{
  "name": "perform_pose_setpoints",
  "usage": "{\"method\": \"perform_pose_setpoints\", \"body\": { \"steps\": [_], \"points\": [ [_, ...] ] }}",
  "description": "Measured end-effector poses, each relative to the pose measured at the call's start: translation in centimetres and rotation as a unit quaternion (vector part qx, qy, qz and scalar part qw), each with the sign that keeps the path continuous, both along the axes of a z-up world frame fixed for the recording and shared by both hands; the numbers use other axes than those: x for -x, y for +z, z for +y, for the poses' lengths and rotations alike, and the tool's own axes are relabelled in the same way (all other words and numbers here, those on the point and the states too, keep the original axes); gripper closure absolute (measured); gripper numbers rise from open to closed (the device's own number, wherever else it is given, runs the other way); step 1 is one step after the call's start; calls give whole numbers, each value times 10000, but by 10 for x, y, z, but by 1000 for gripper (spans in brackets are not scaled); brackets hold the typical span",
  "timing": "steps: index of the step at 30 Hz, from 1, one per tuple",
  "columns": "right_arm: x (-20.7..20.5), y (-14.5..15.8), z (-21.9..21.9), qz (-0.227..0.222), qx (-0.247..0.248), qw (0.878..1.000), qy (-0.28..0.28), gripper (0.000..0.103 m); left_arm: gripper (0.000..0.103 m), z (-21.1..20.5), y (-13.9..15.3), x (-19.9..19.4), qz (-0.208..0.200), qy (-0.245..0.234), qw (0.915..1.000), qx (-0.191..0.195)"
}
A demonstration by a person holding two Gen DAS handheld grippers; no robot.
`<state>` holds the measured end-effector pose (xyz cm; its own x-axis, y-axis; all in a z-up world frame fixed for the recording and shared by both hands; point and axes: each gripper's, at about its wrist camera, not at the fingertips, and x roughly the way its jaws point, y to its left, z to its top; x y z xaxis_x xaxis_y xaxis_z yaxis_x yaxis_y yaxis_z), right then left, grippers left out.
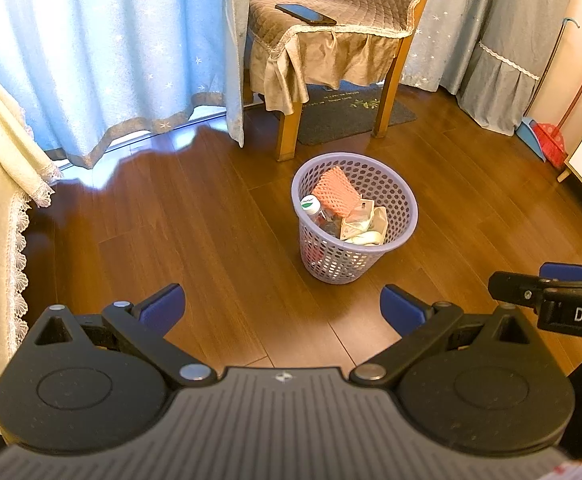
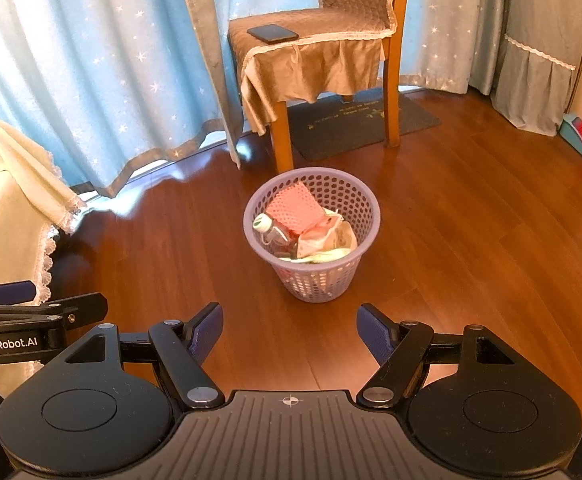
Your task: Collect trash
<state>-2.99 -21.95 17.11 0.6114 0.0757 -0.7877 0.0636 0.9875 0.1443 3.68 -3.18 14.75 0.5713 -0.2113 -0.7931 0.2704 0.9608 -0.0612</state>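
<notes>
Trash basket (image 1: 354, 216) — lilac perforated plastic, on the floor before the chair (image 1: 331, 40), holding a bottle (image 1: 313, 206), pink foam net, wrappers. Likely light, flexible; I'd grip the rim. My left jaws (image 1: 282, 312) and right jaws (image 2: 289, 334) — apart, empty.

broom (image 1: 553, 140) cut off, mat (image 1: 343, 114) lettering unreadable

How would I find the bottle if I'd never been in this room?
Find the wooden chair by the blue curtains. On the floor before it stands a purple basket. The bottle lies at its left side, the only thing with a white cap.
</notes>
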Motion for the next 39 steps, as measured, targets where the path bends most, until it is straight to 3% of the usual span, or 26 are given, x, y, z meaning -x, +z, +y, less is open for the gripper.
{"method": "perform_pose_setpoints", "body": {
  "steps": [39],
  "points": [
    [-1,-2,3,36,4,10000,56,32,1,-3,-7,2,24,39,10000,-18]
  ]
}}
